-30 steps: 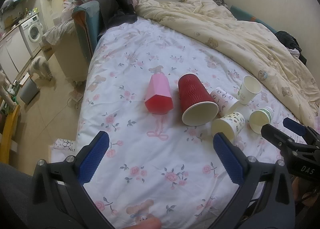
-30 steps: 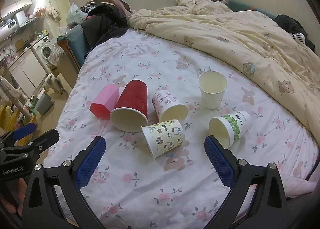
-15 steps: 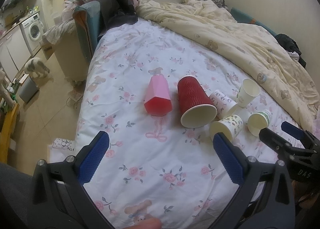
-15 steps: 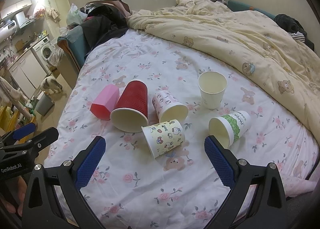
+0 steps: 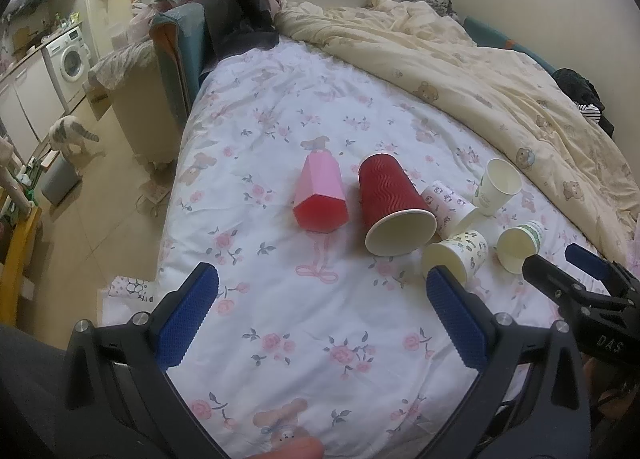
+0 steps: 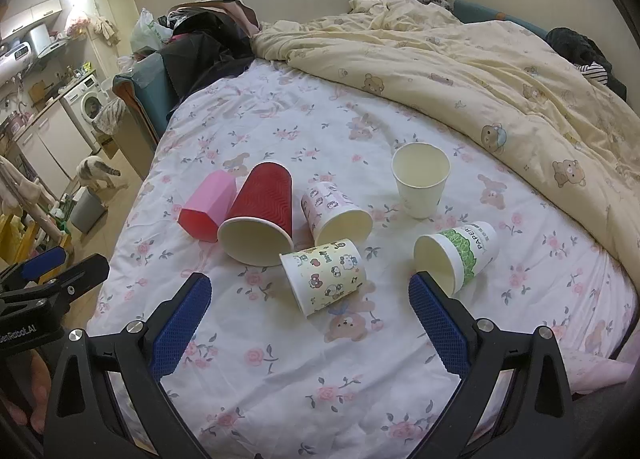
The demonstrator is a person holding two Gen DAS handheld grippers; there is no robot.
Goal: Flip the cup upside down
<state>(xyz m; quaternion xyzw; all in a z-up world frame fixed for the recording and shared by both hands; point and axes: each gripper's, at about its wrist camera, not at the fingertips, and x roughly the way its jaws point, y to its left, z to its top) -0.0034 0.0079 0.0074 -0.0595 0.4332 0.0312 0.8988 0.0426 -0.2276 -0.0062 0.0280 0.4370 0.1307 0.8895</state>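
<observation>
Cup likeliest meant for flipping: white cup (image 6: pixel 420 187), standing alone on the bed (image 6: pixel 280 359), toward the duvet (image 6: pixel 460 71) side of the cluster and apart from the rest. Mouth up, base on the sheet, long axis vertical, so a half turn needed to bring the rim down. Red cup (image 6: pixel 260 211) on its side, mouth toward the cameras, long axis flat along the sheet, flanked closely by pink cup (image 6: pixel 208 205), also lying, open end nearest. Print cup (image 6: pixel 332 211) lying just beside the red one, mouth toward the near edge. Yellow cup (image 6: pixel 324 277) on its side in front of those, mouth swung toward the left. Green cup (image 6: pixel 460 255) on its side, near the white one, mouth forward. Compared with a second ago: no cup shifted; left view drawn back a little, cluster smaller in it; right view nearly unchanged; cat (image 6: pixel 96 173) wandered further along the floor. Judged from that: flipping not yet begun, only positioning. Left hand-held gripper (image 5: pixel 320 283) spread wide, nothing between its fingers, hovering over bare sheet well short of the pink and red cups. Right hand-held gripper (image 6: pixel 310 291) likewise spread wide and empty, yellow cup framed between its fingers but untouched.
</observation>
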